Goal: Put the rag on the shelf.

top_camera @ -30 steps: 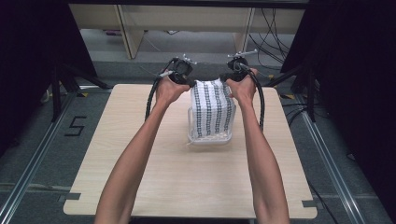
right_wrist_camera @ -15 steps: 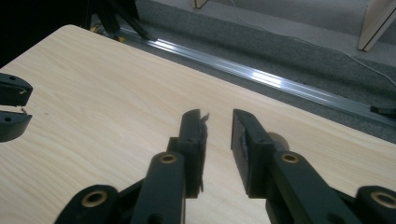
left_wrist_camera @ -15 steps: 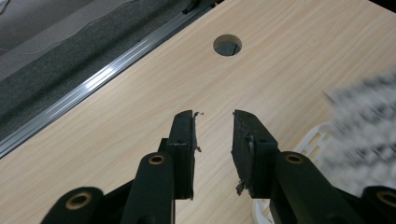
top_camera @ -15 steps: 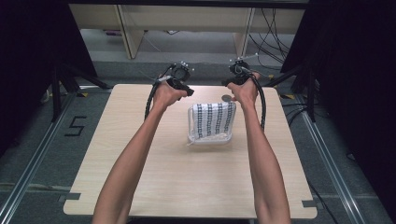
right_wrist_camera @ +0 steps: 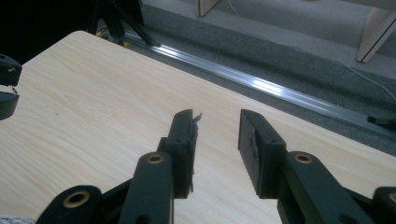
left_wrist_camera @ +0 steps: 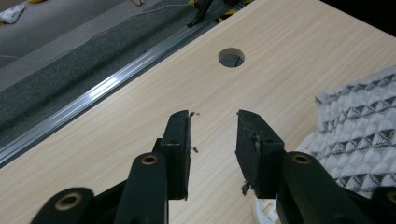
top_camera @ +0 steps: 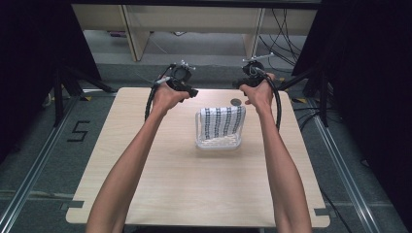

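Note:
A black-and-white patterned cloth (top_camera: 222, 121) lies draped over a white basket (top_camera: 217, 143) in the middle of the wooden table (top_camera: 160, 184). My left gripper (top_camera: 191, 91) hovers beyond the basket's far left corner, open and holding nothing. In the left gripper view my left gripper (left_wrist_camera: 214, 140) points at bare wood, with the cloth (left_wrist_camera: 359, 135) and the basket's rim (left_wrist_camera: 265, 211) at the right. My right gripper (top_camera: 239, 83) hovers beyond the basket's far right corner. In its own view my right gripper (right_wrist_camera: 217, 135) is open over bare table, and the left gripper's fingertips (right_wrist_camera: 6, 74) show at the far left.
A round hole (top_camera: 235, 102) in the tabletop lies just behind the basket, near the far edge. A metal floor rail (right_wrist_camera: 280, 91) runs beyond that edge. Cables (top_camera: 148, 104) trail from both grippers. Dark stands and curtains flank the table.
One second ago both grippers held the cloth up above the basket. They have let it go, it has dropped onto the basket, and both grippers have moved apart and opened.

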Tool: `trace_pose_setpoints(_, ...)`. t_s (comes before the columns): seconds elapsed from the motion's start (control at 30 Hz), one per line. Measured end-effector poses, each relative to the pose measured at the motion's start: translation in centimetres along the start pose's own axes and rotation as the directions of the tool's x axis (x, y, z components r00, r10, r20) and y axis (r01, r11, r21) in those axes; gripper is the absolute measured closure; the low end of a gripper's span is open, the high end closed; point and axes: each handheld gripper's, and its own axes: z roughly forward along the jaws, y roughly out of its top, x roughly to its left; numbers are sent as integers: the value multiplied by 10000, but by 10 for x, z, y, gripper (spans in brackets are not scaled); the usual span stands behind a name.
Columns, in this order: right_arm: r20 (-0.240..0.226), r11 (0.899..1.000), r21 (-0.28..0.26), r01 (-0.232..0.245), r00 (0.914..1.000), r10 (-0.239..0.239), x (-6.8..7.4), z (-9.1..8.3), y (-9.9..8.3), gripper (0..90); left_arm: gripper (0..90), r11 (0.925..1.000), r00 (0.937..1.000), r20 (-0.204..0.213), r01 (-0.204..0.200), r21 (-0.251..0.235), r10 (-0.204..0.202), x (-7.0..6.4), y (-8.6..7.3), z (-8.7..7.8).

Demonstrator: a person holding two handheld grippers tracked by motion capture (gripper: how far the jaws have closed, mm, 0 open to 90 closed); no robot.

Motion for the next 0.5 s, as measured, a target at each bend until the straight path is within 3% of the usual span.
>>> trace_pose_setpoints(0.13, 74, 9998, -70, 189, 9998, -188, 3, -9, 1, 603, 544, 9995, 9996, -19, 269, -136, -269, 2, -4, -6)
trace_pose_setpoints(0.23, -134, 9998, -184, 114, 9998, -117, 6, -15, 1, 562, 453, 9979, 9982, 56, 603, -235, -602, 4, -5, -11)
trace_pose_setpoints(0.47, -475, 9993, -367, -12, 9989, -5, 11, -26, -4, 442, 348, 9964, 9966, 251, 791, -310, -783, 3, -9, -24)
trace_pose_setpoints(0.5, -449, 9993, -305, -207, 9988, 193, 14, -29, -5, 435, 339, 9962, 9963, 295, 817, -304, -808, 2, -10, -25)
